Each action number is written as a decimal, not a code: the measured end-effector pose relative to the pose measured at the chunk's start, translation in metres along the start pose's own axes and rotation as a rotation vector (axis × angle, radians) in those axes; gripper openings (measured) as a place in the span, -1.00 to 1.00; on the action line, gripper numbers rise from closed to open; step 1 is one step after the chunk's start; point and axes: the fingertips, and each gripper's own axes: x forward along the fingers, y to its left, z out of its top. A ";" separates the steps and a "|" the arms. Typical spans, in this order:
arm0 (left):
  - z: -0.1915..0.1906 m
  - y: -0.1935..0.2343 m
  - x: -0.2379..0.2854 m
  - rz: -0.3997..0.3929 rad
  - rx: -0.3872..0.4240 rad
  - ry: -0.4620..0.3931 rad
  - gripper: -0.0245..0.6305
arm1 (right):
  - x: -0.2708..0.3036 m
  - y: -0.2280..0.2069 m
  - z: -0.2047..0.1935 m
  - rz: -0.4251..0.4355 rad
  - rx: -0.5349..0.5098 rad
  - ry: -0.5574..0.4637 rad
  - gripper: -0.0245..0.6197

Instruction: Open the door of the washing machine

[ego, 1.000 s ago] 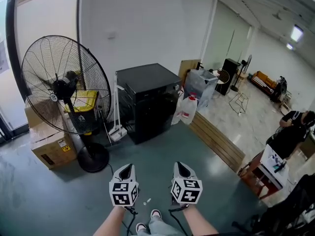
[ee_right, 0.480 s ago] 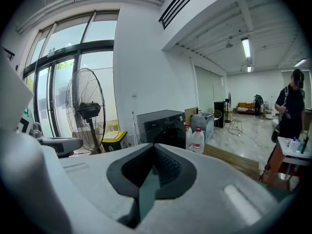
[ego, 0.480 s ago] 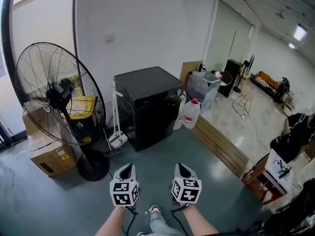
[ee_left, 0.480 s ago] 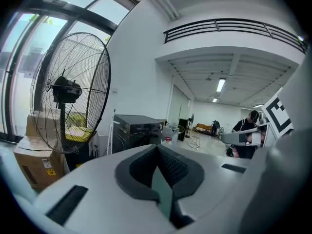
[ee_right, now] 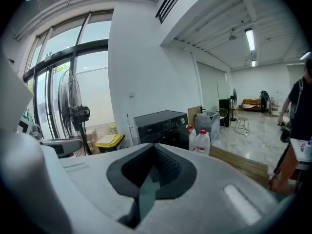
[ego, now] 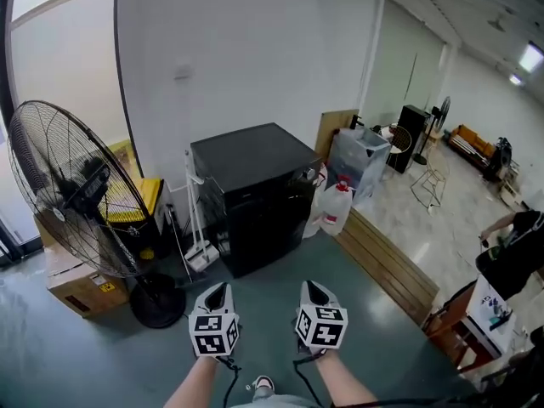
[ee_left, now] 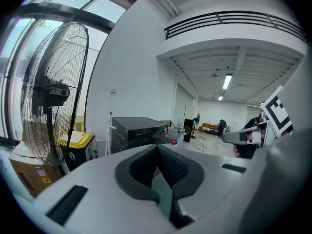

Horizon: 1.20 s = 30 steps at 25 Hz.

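Note:
The washing machine (ego: 255,195) is a black box against the white wall, its door shut on the dark front. It also shows small and far off in the left gripper view (ee_left: 139,129) and the right gripper view (ee_right: 162,125). My left gripper (ego: 218,290) and right gripper (ego: 313,287) are held side by side low in the head view. They point toward the machine from some way off across the floor. Both are shut with nothing between the pads, as the left gripper (ee_left: 157,149) and right gripper (ee_right: 154,149) views show.
A big floor fan (ego: 75,192) stands left of the machine, with a yellow bin (ego: 140,195) and a cardboard box (ego: 75,289) behind it. A broom (ego: 197,228) leans at the machine's left side. Water jugs (ego: 337,211) and a wooden step (ego: 393,272) lie to its right. A person (ego: 514,257) stands far right.
The whole view has advanced toward the washing machine, which now looks larger and nearer. The fan has slid left in the picture. Both grippers keep their place and stay shut.

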 end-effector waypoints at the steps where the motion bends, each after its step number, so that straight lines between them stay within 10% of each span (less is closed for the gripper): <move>1: 0.003 -0.001 0.009 0.008 0.006 0.000 -0.94 | 0.009 -0.007 0.003 0.002 0.008 0.003 -0.93; 30: 0.061 0.017 0.264 -0.004 0.017 0.028 -0.94 | 0.217 -0.124 0.071 -0.053 0.077 0.043 -0.93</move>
